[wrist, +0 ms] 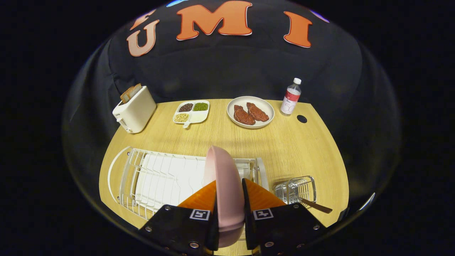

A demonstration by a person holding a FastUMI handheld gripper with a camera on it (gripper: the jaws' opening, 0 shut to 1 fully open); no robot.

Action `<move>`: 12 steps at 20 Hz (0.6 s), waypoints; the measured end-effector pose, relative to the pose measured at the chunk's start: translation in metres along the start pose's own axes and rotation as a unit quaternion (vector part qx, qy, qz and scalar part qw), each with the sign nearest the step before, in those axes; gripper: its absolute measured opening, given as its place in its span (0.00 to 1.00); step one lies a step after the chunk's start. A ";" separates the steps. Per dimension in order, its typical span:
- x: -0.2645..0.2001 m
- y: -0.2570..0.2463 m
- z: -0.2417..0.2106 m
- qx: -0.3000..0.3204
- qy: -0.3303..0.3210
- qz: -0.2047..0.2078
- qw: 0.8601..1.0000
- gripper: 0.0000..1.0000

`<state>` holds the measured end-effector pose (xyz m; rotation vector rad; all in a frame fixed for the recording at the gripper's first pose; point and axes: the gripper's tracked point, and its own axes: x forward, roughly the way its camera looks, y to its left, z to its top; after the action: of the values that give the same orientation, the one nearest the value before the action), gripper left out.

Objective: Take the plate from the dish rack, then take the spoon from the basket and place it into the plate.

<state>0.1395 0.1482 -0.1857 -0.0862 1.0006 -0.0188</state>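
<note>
- Between the two fingers of the tongs (229, 188) we found the pink plate (224, 185), standing on edge, with one finger pressed against each of its faces; the tongs were clenched on it.
- Just beneath and ahead of the fingers lay the white wire dish rack (156, 177), stretching away to the left of the tongs, its slots bare apart from the plate; whether the plate's lower edge touched the wires we could not tell.
- Just to the right of the right finger stood the small wire basket (295, 188), close beside the rack's right end.
- From that basket the spoon (314, 205) poked out, its brown handle slanting away to the right of the tongs; the bowl end was hidden among the wires.
- Everything rested on a light wooden table (302, 153), which spread beyond the fingers toward the dark cloth wall.
- Well beyond the fingers and a little to the right we saw a pale round dish (268, 106) carrying two reddish-brown slabs of meat (250, 113).
- Beyond the fingers and a little to the left sat a white divided tray (199, 116) holding dark, green and pale beans in separate compartments.
- Far ahead to the left stood a white toaster (135, 110) with slices of toast (130, 92) rising from its slot.
- Far ahead to the right, past the meat dish, stood a clear bottle (291, 96) with a white cap, and near it a small dark round hole (301, 118) in the tabletop.
</note>
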 end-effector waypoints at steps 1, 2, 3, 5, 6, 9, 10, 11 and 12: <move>0.001 -0.006 0.006 0.001 -0.009 -0.012 1.000 0.30; 0.000 -0.005 0.005 0.004 -0.008 -0.010 1.000 0.29; -0.002 -0.004 0.002 0.008 -0.001 -0.007 1.000 0.29; -0.004 -0.007 -0.001 0.005 0.000 -0.007 1.000 0.30; -0.008 -0.009 0.000 0.009 -0.005 -0.009 1.000 0.30; -0.027 -0.022 0.012 0.043 -0.029 0.004 0.999 0.29; -0.035 -0.022 0.010 0.057 -0.029 0.020 0.998 0.24; -0.043 -0.026 0.009 0.062 -0.029 0.027 0.997 0.24; -0.048 -0.033 0.007 0.062 -0.036 0.028 0.997 0.24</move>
<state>0.1200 0.1180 -0.1392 0.0544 0.9282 -0.0271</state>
